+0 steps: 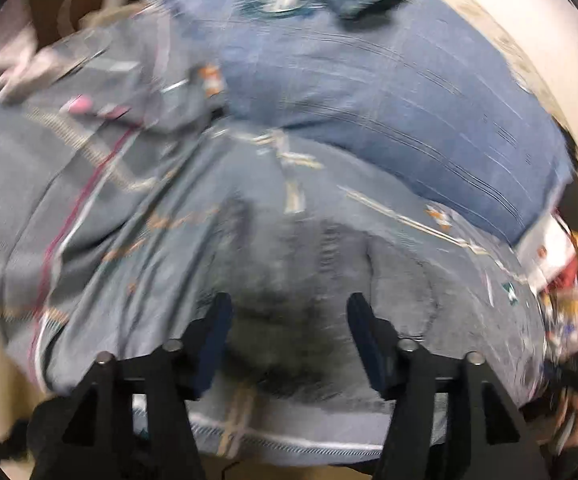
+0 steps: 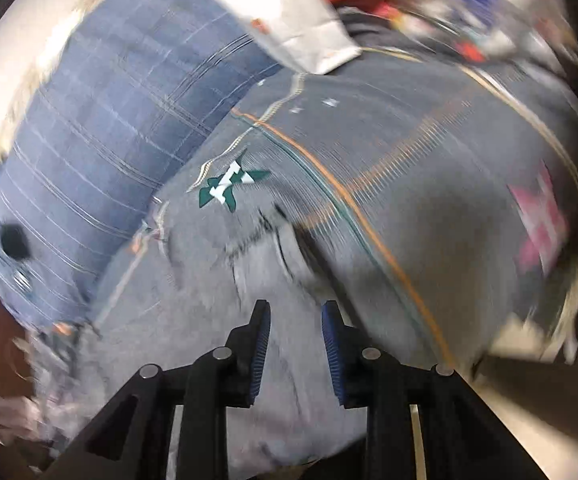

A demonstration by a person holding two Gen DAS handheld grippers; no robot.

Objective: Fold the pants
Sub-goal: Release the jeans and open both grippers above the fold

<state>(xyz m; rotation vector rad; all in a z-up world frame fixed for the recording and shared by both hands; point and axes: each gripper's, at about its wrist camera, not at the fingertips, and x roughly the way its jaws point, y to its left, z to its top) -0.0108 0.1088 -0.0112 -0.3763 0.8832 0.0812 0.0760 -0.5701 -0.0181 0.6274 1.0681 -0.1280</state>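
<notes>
Both views are motion-blurred. Grey pants (image 1: 289,280) lie on a grey patterned bedspread (image 1: 89,208), right in front of my left gripper (image 1: 289,308), which is open and empty just above the cloth. In the right wrist view the grey pants (image 2: 225,300) lie under and ahead of my right gripper (image 2: 295,312). Its blue-padded jaws stand partly apart, with nothing between them. Whether either gripper touches the fabric cannot be told.
A blue checked pillow (image 1: 389,92) lies beyond the pants; it also shows in the right wrist view (image 2: 101,128). A white paper bag (image 2: 289,20) and colourful clutter (image 2: 469,8) sit at the far side. The bedspread (image 2: 429,160) carries a green motif (image 2: 229,188) and a pink motif (image 2: 541,224).
</notes>
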